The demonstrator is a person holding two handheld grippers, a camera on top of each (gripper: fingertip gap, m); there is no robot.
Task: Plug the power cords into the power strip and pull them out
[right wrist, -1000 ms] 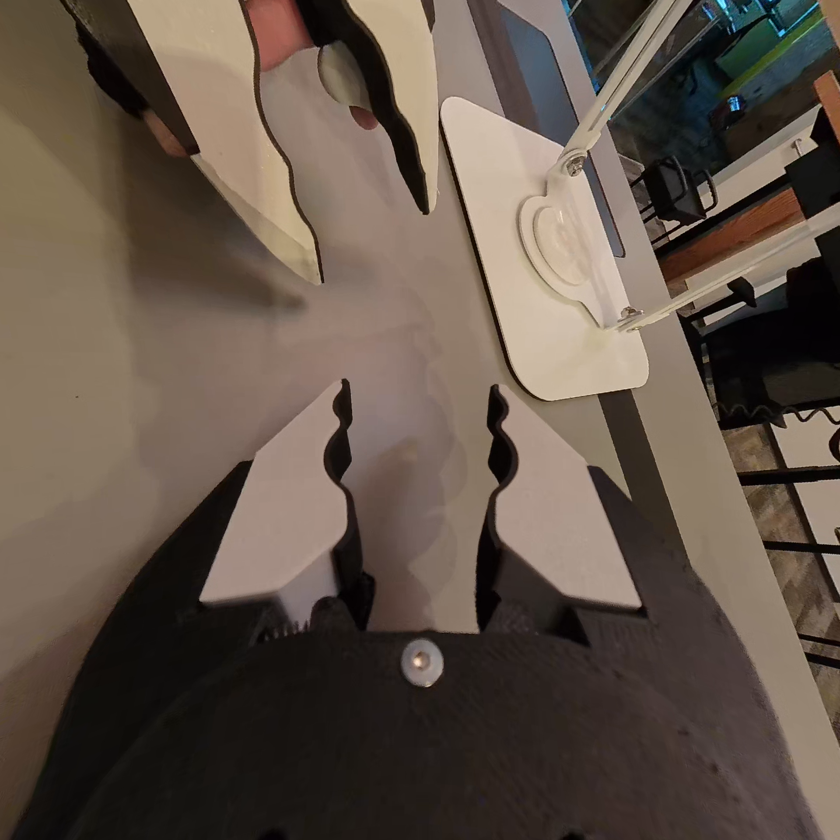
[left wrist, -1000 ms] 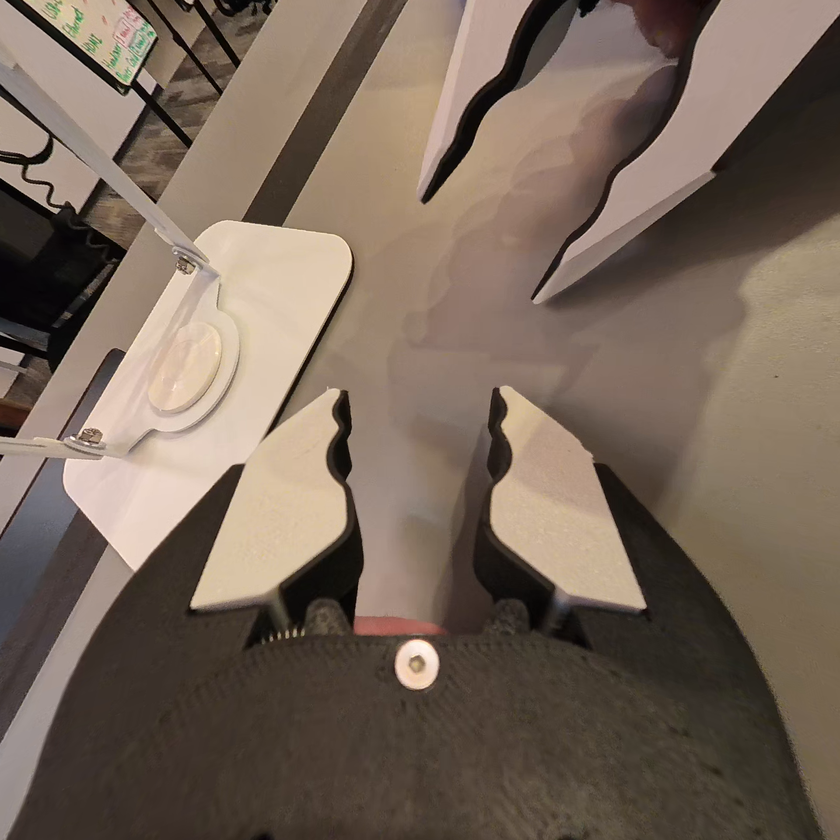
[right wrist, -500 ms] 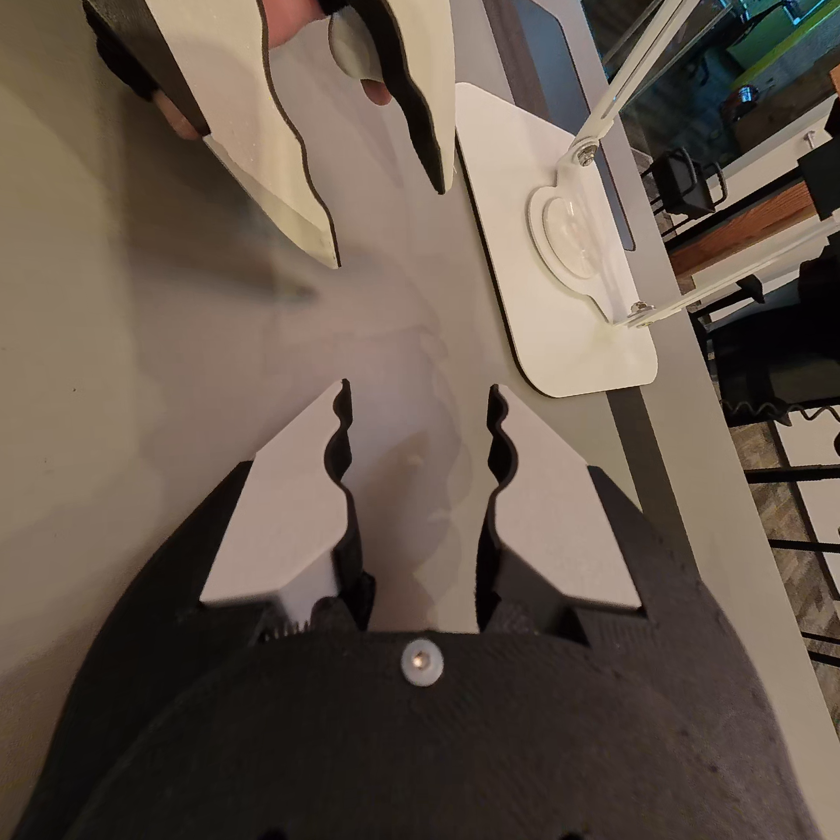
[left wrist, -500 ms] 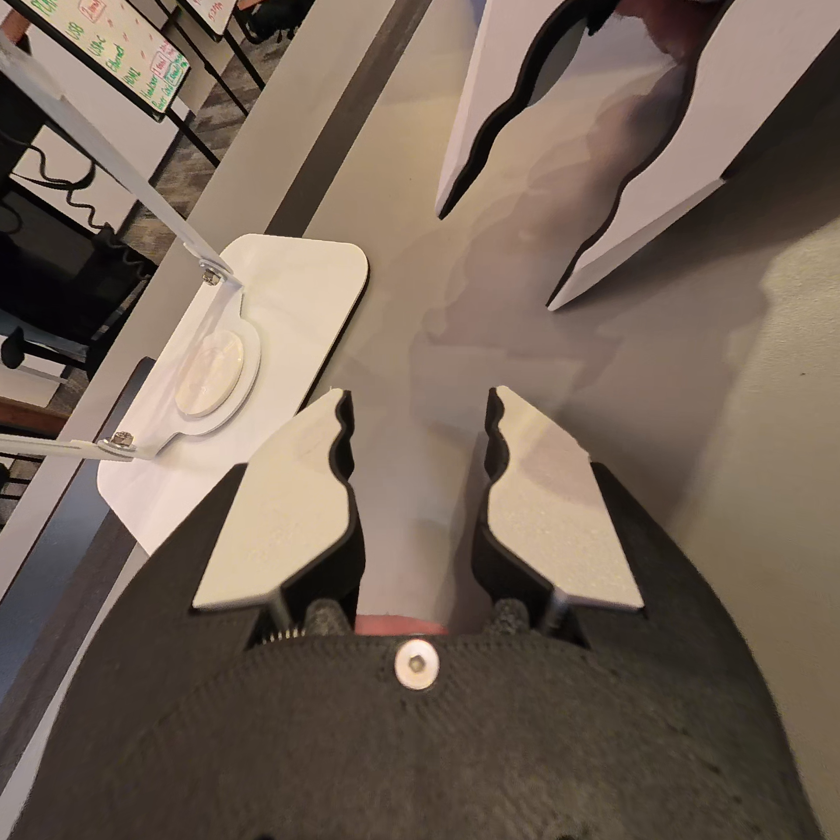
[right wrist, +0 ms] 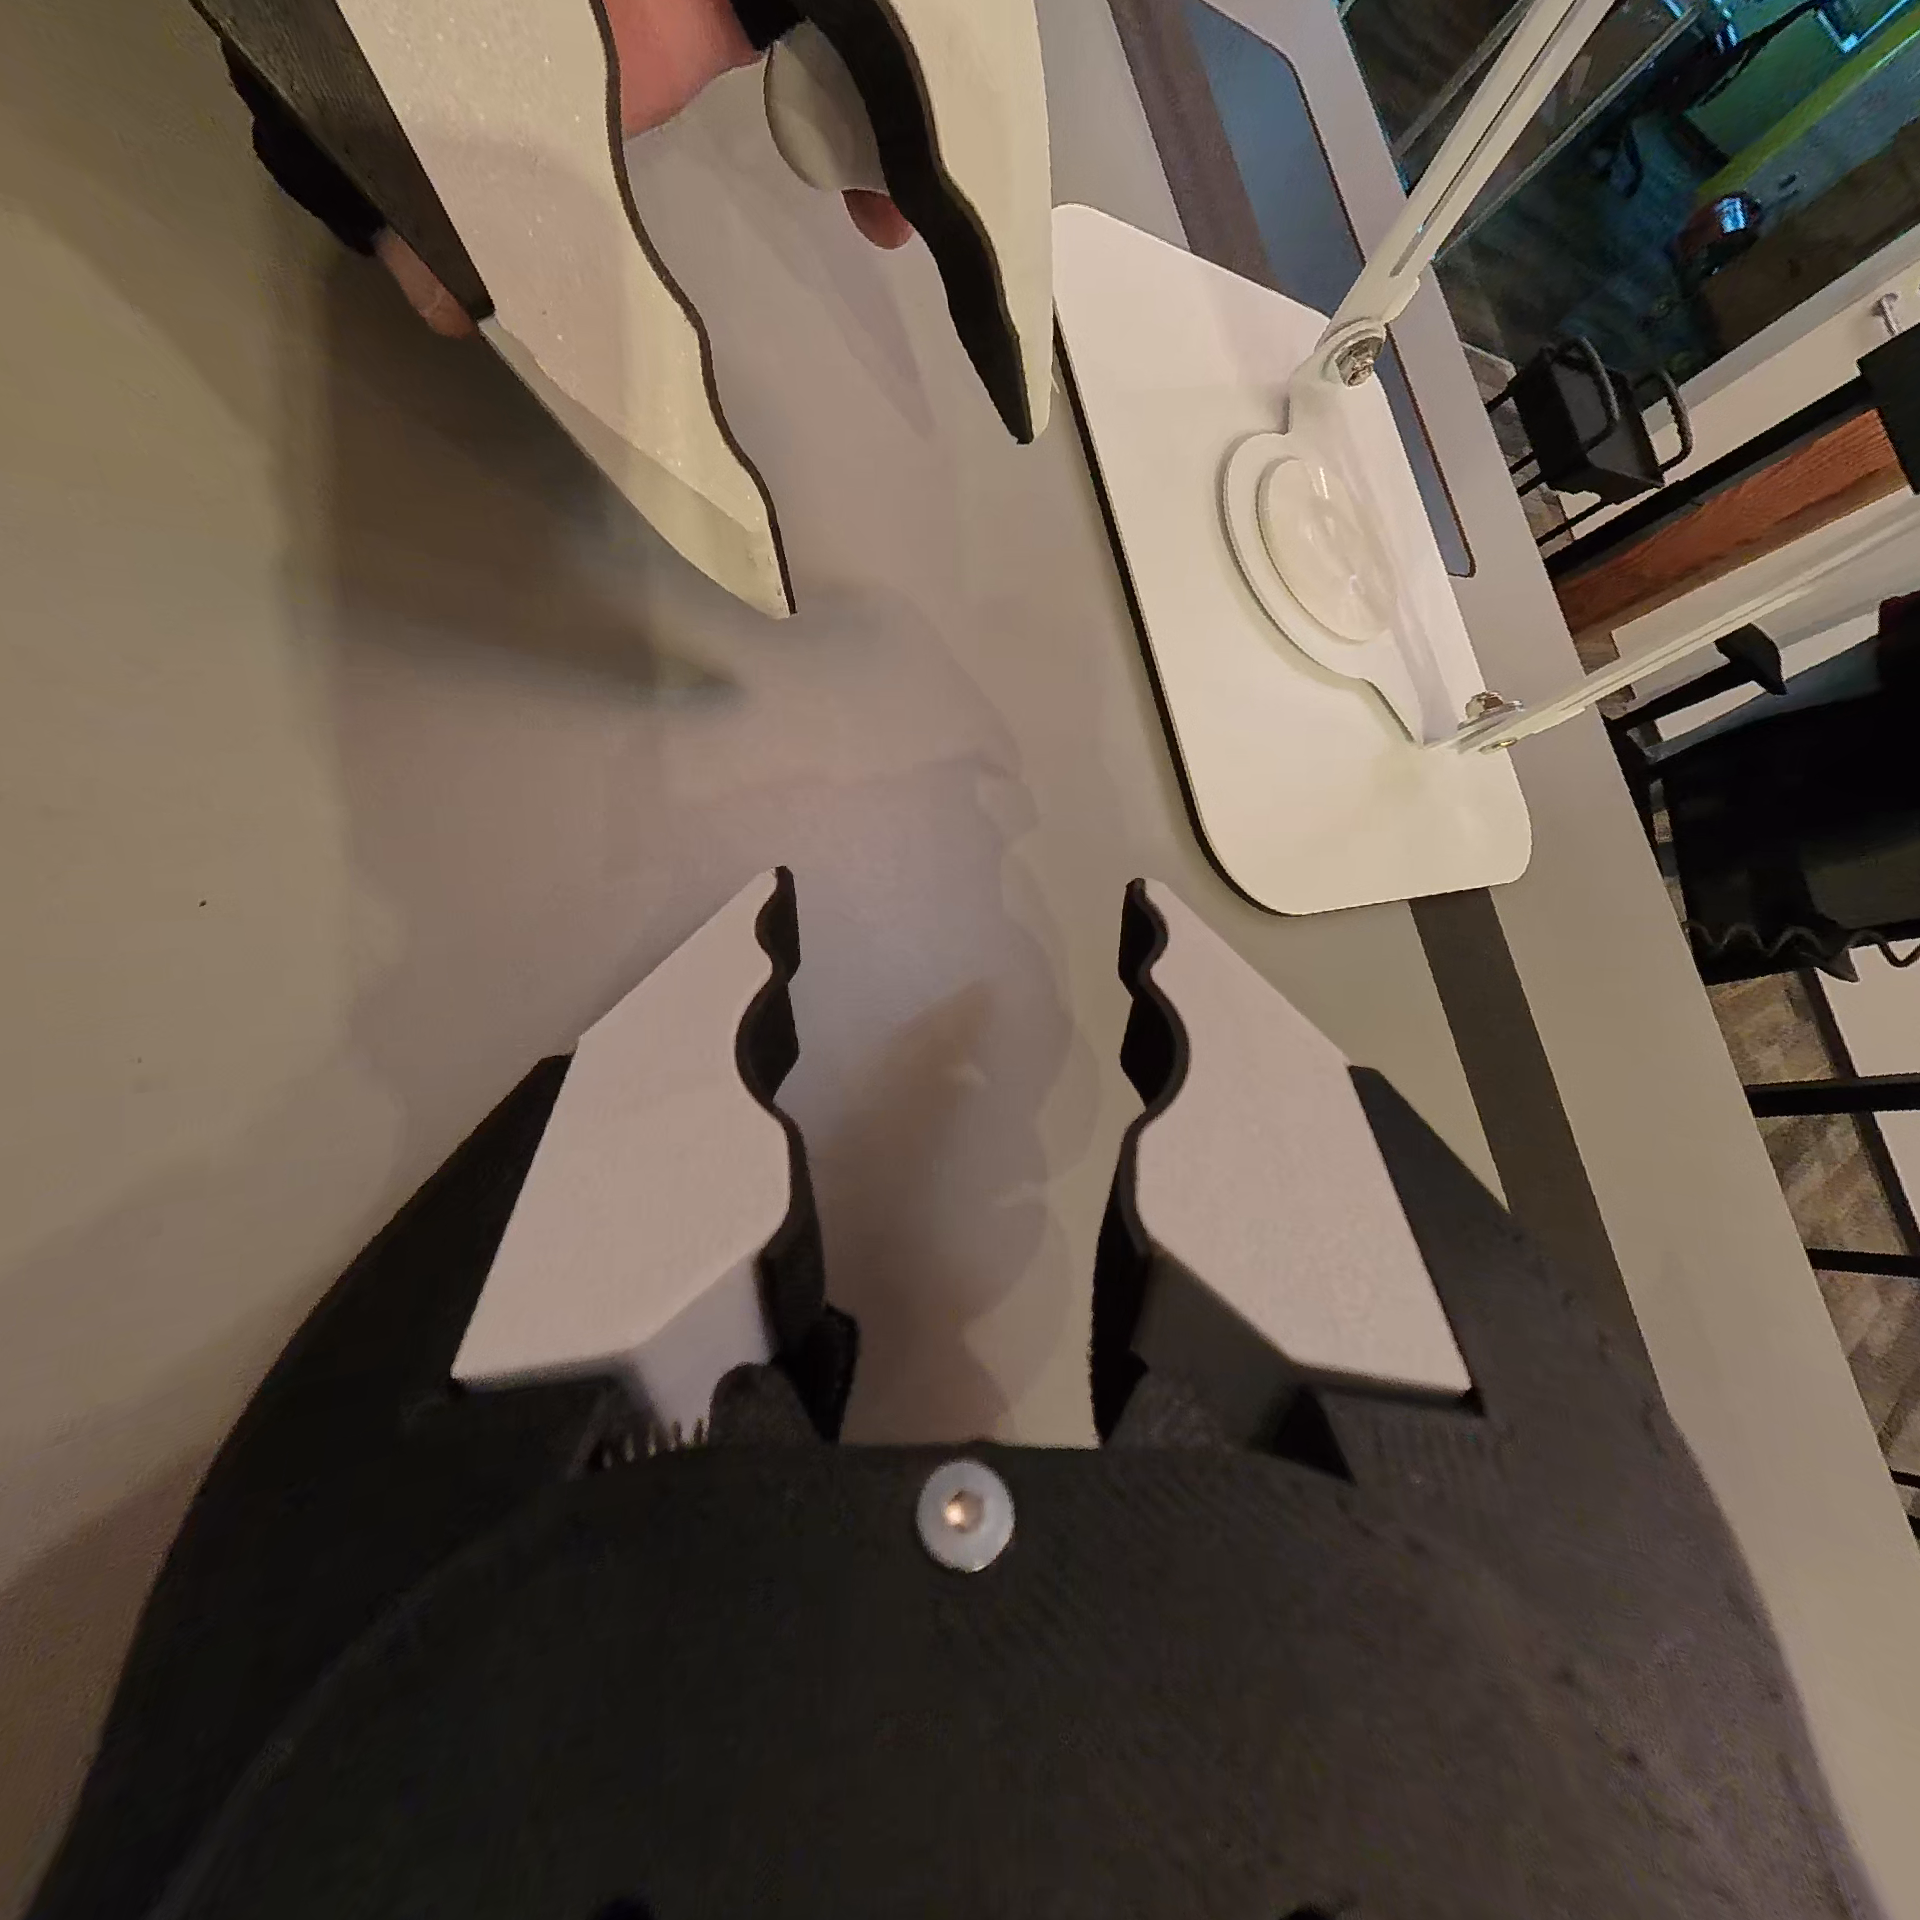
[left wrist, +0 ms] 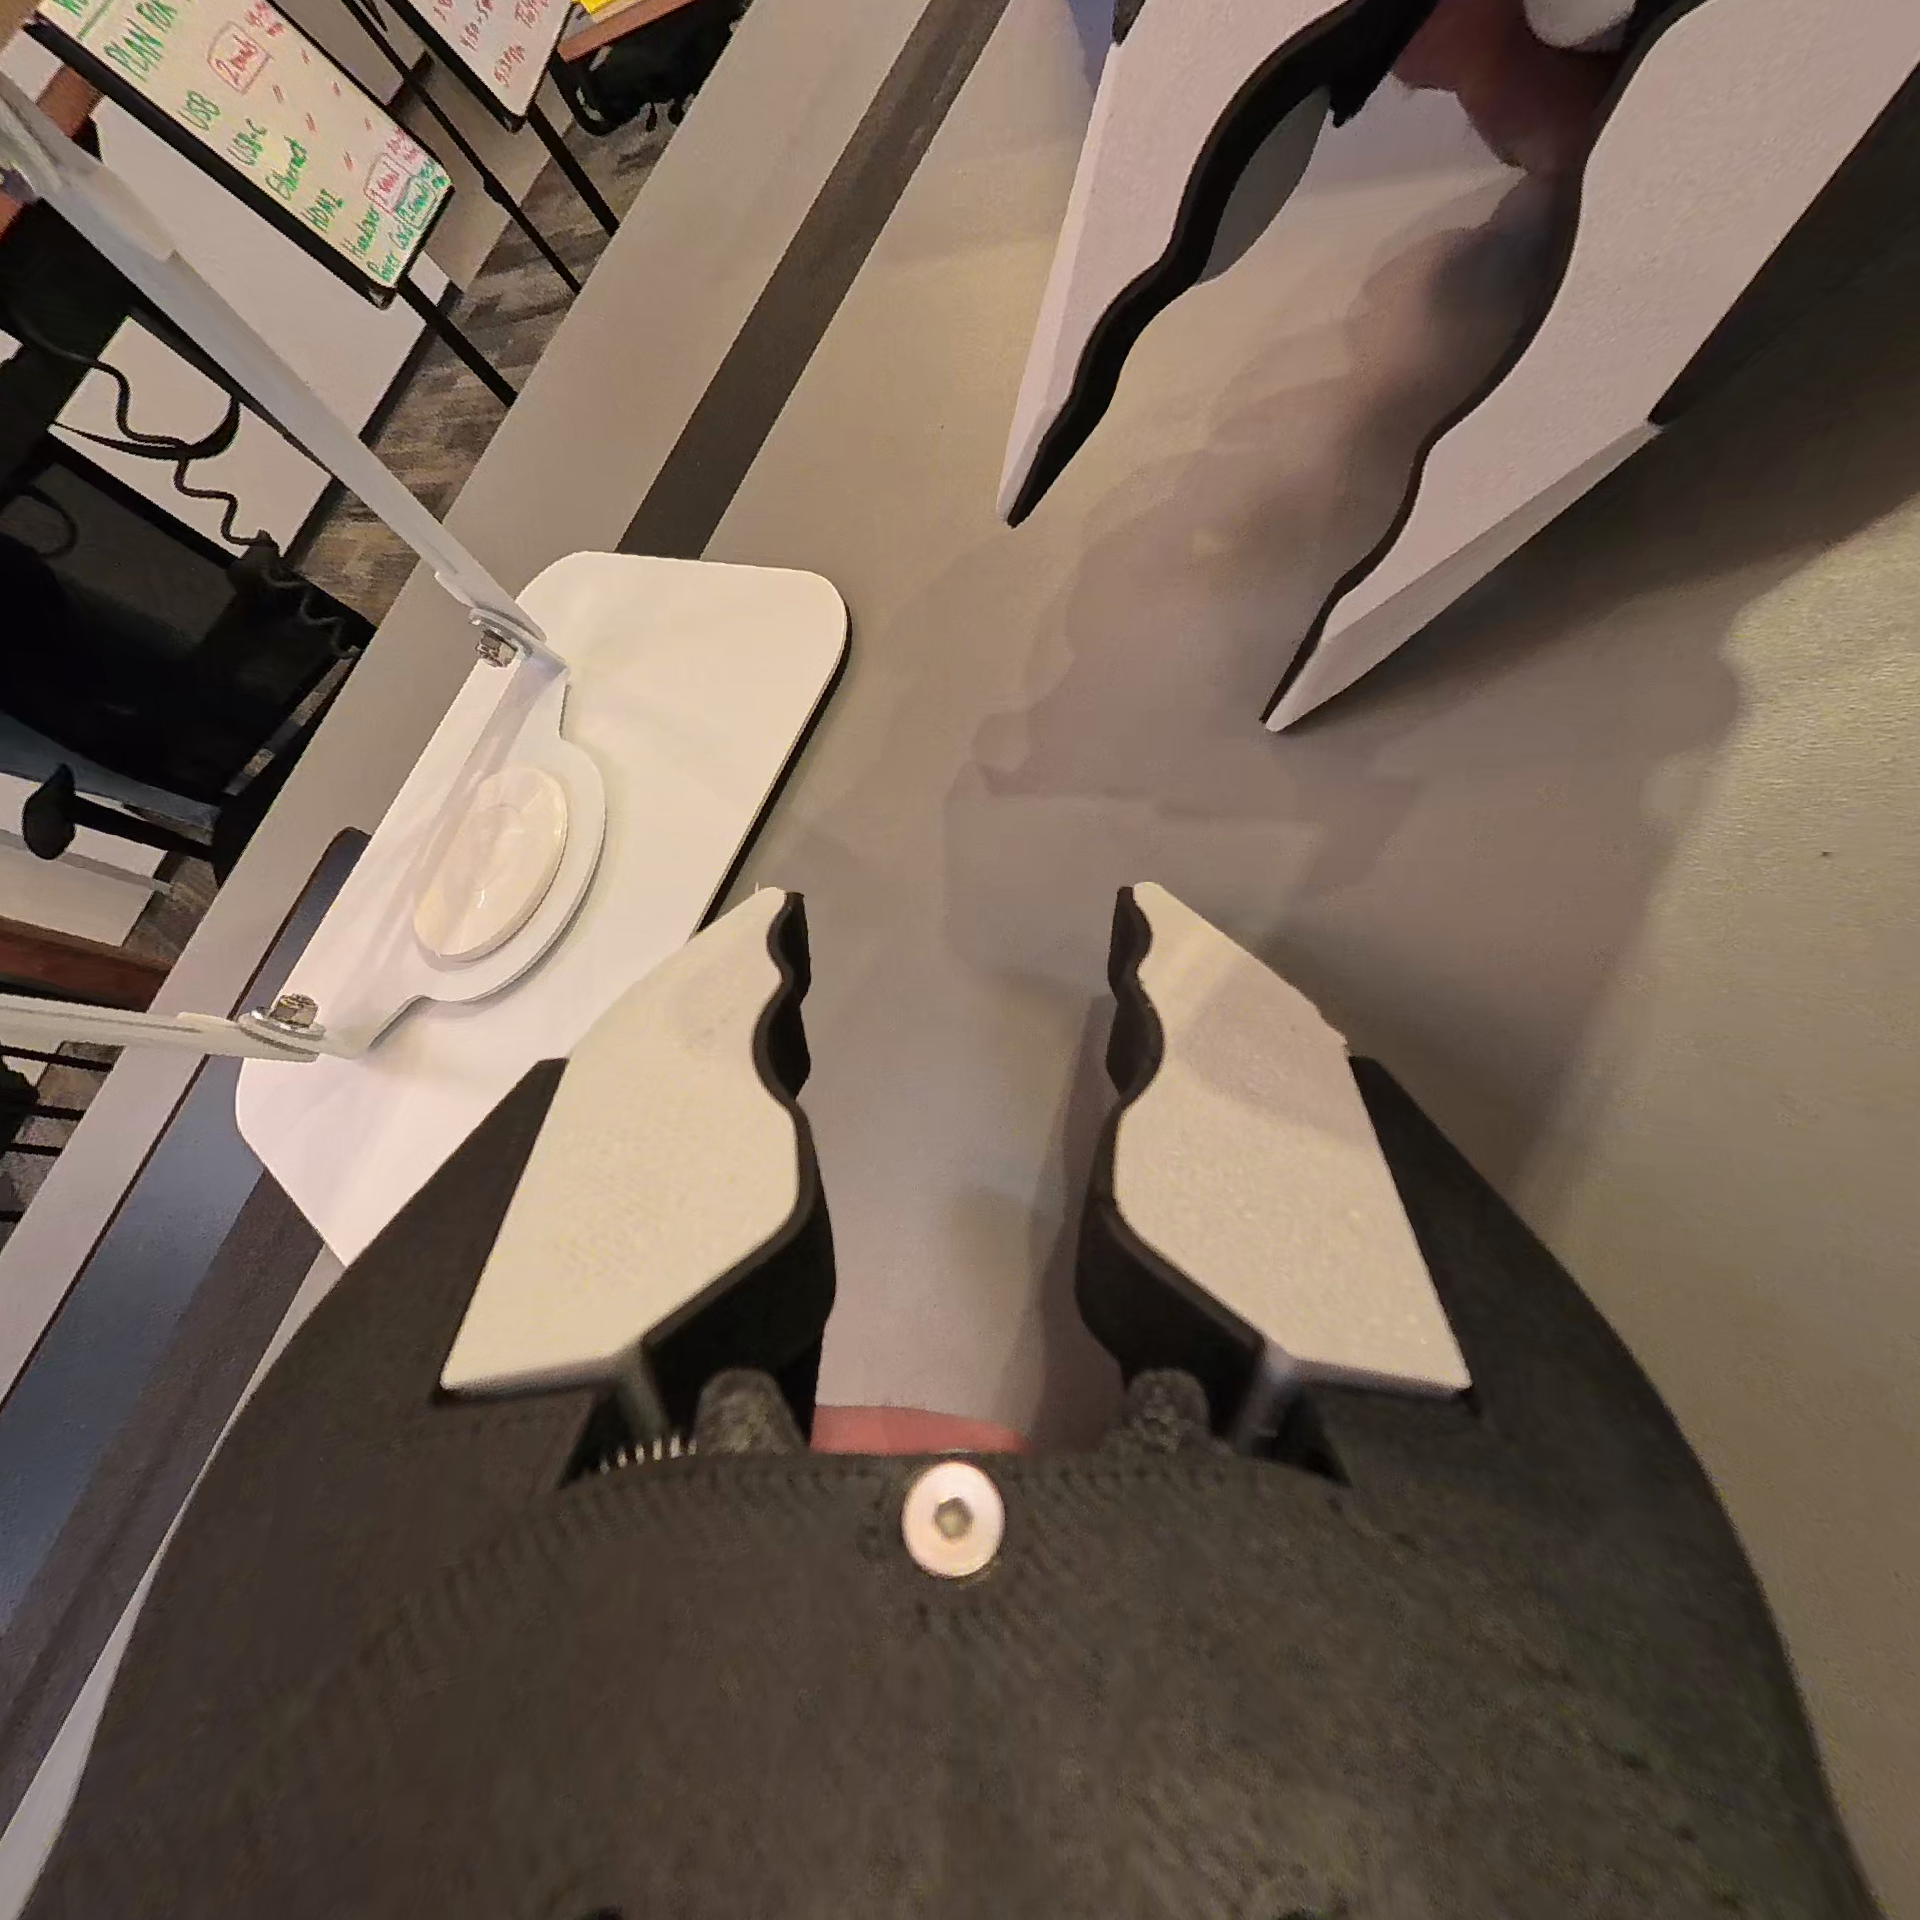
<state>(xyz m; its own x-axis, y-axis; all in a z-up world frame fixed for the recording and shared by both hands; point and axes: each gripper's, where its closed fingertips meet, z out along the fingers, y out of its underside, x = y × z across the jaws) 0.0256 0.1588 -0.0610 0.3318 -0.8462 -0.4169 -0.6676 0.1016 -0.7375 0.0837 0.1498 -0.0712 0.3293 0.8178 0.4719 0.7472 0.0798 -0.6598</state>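
Note:
No power strip or power cord shows in either view. My left gripper (left wrist: pixel 956 914) is open and empty, held just above the grey table (left wrist: pixel 1662 935). My right gripper (right wrist: pixel 956 894) is open and empty too, facing it tip to tip. In the left wrist view the right gripper (left wrist: pixel 1143 623) shows at the top, with its jaws apart. In the right wrist view the left gripper (right wrist: pixel 904 520) shows at the top, also with its jaws apart. A hand shows behind each of them.
A white base plate (left wrist: pixel 686 727) with a round pad and two thin white struts bolted on lies at the table's edge, also in the right wrist view (right wrist: pixel 1299 623). Beyond the edge are a whiteboard (left wrist: pixel 260 156) on a stand, black chairs and cables. The gap from one gripper's tips to the other's is roughly 7 cm.
Both grippers have shifted a little along the table, so the base plate has slid slightly in each view. Both stay open and empty.

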